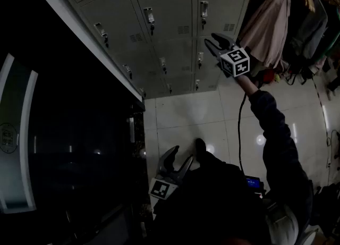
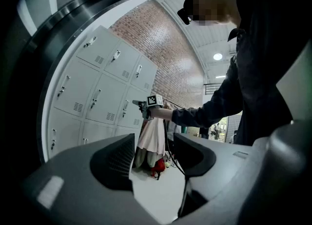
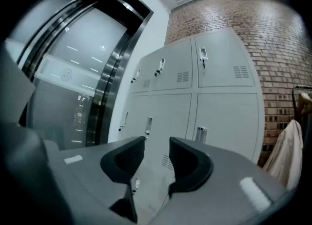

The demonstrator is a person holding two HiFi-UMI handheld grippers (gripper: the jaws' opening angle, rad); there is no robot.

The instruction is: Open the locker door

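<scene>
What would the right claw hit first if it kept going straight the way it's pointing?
Most likely the flat grey locker door straight ahead of the open right claw, just right of its handle, not on it; depth is unclear.

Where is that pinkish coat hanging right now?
The pinkish coat hangs at the head view's upper right, immediately right of the grey lockers and just past the raised right gripper.

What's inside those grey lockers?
You can't see inside: all the doors in view are shut. Only their grey fronts, handles and little vents show. The right gripper is open and holds nothing.
</scene>
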